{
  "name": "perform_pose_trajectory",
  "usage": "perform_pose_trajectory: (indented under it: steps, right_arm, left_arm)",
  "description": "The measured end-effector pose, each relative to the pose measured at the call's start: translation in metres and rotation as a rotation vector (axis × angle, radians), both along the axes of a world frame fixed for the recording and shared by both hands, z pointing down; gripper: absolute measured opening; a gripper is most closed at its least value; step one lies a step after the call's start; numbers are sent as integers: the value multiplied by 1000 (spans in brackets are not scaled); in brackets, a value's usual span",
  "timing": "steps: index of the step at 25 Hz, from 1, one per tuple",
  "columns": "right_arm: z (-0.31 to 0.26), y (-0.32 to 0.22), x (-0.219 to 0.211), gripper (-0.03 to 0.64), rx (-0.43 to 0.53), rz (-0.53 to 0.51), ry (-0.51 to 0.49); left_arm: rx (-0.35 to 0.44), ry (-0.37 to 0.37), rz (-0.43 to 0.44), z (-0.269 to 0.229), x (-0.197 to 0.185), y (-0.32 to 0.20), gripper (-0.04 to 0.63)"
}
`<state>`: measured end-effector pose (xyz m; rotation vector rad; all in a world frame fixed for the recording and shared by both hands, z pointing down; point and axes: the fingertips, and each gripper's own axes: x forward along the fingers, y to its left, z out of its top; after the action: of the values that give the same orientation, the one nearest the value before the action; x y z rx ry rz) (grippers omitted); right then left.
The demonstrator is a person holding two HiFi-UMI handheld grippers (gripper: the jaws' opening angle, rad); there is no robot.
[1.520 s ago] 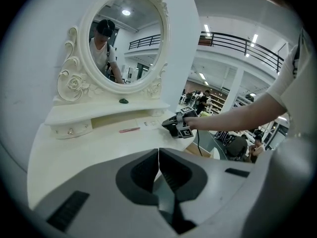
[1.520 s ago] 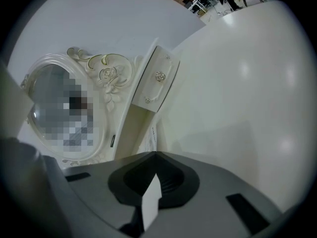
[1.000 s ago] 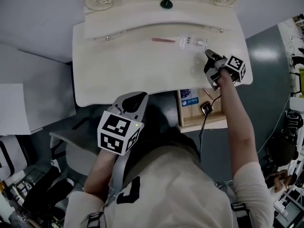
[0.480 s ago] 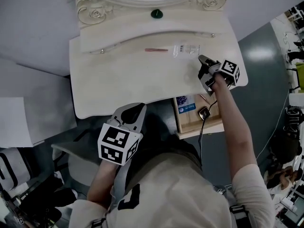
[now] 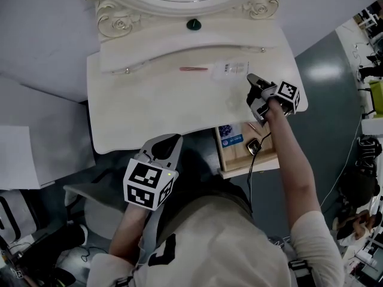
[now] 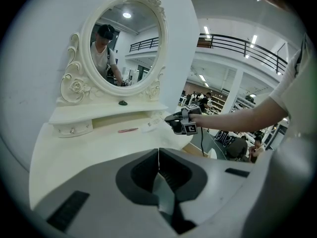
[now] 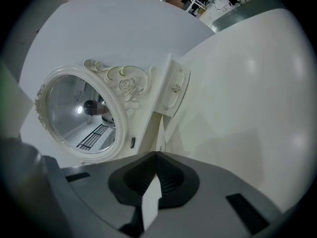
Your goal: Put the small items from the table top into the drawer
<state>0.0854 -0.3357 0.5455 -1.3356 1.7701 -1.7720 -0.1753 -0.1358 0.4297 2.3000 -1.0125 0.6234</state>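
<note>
On the cream dressing table (image 5: 149, 106) lie a thin pink stick (image 5: 194, 69) and a clear packet (image 5: 233, 69), side by side below the mirror shelf. My right gripper (image 5: 251, 79) hovers just right of the packet, pointing at it, jaws shut and empty. The left gripper view shows the pink stick (image 6: 128, 130), the packet (image 6: 151, 126) and the right gripper (image 6: 179, 122) across the table. My left gripper (image 5: 169, 141) is held at the table's front edge, shut on nothing. The open wooden drawer (image 5: 263, 158) sits under the table's right side.
The drawer holds a blue-labelled pack (image 5: 229, 135) and a small black device (image 5: 254, 146) on a cable. A dark green object (image 5: 192, 24) rests on the shelf under the oval mirror (image 6: 124, 43). A small shelf drawer with a knob (image 7: 175, 88) is ahead of the right gripper.
The head view has drifted, so the table sits lower left in frame. My right gripper has edged slightly closer to the clear packet. The left gripper has stayed put.
</note>
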Motion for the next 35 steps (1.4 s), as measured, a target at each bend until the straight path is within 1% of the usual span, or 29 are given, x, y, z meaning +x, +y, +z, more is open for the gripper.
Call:
perform_pose_trajectory:
  steps: [8, 14, 20, 24, 31, 35]
  right_arm:
    - [-11, 12, 10, 26, 27, 12, -27]
    - [-31, 30, 26, 28, 65, -3, -74]
    - [-44, 39, 45, 28, 94, -15, -110]
    - [-57, 45, 56, 28, 120, -30, -134]
    - [-80, 59, 65, 28, 148, -88, -154]
    - [-92, 64, 76, 27, 167, -111, -160]
  left_arm:
    - [5, -34, 24, 4, 7, 4, 57]
    - [23, -25, 13, -13, 37, 18, 57]
    - [63, -61, 26, -29, 67, 32, 57]
    - [95, -75, 6, -43, 82, 39, 57]
    - [136, -72, -42, -59, 107, 56, 57]
    - [178, -129, -49, -66, 118, 67, 57]
